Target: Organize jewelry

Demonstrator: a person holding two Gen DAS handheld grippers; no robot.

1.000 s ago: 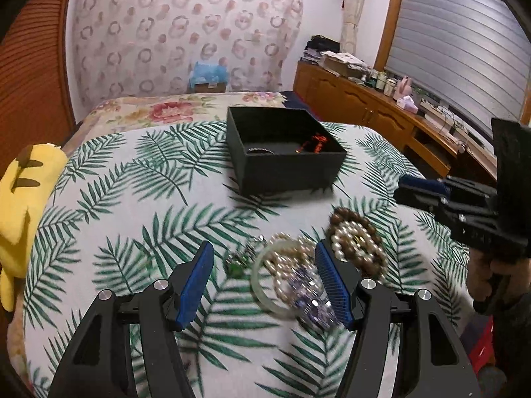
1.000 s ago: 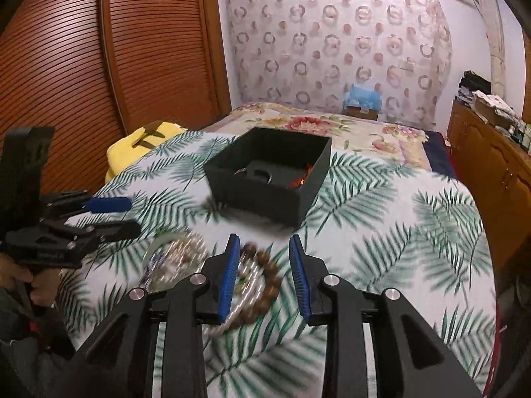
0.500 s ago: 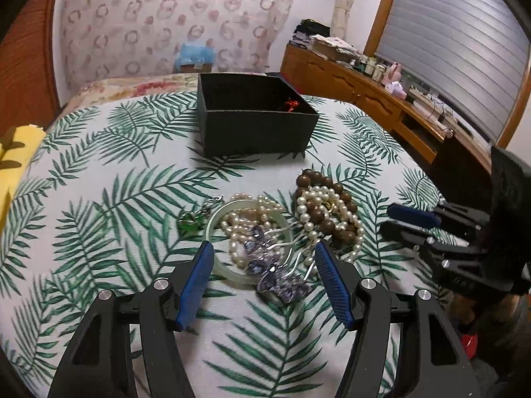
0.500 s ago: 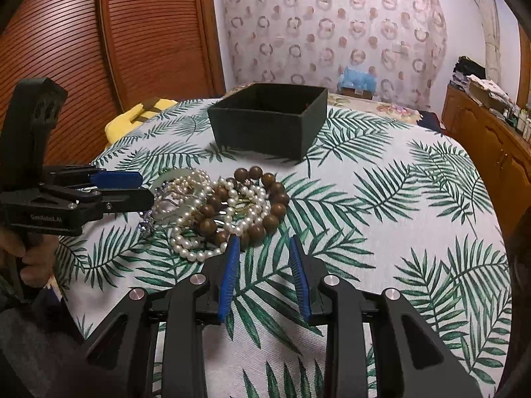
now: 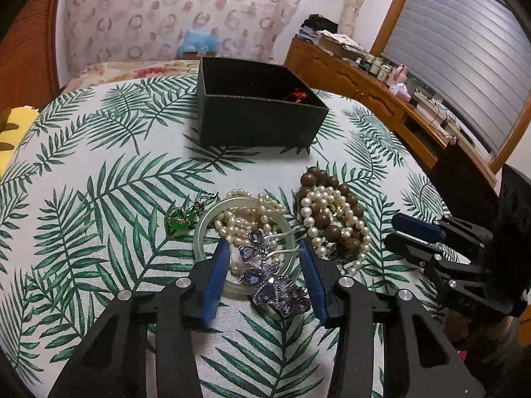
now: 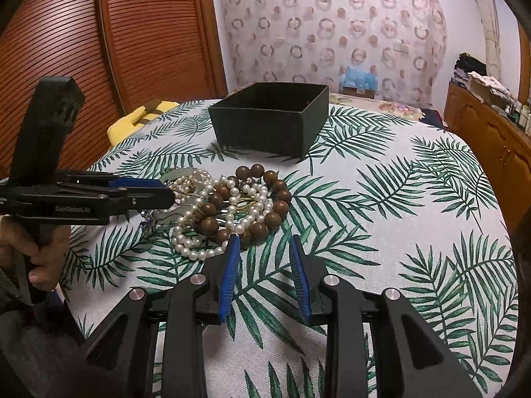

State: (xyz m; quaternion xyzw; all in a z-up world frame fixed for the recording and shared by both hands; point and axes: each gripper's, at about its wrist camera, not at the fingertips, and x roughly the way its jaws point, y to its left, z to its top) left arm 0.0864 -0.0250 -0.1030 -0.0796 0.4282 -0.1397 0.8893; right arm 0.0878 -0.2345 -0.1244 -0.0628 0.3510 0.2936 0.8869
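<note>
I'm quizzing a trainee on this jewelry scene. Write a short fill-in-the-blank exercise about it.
1. The black box has no ____ on it.
2. The brown wooden bead bracelet lies tangled with a strand of ____.
3. The tablecloth is printed with green ____.
4. The purple gem hair comb lies between the ____ gripper's fingers.

Missing words: lid; pearls; leaves; left

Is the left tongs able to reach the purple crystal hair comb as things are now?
Probably yes. The left tongs have just been closing, and the purple crystal hair comb already lies between the pads, though they do not press on it yet. Nothing covers it; it lies on the jade bangle and pearls.
</note>
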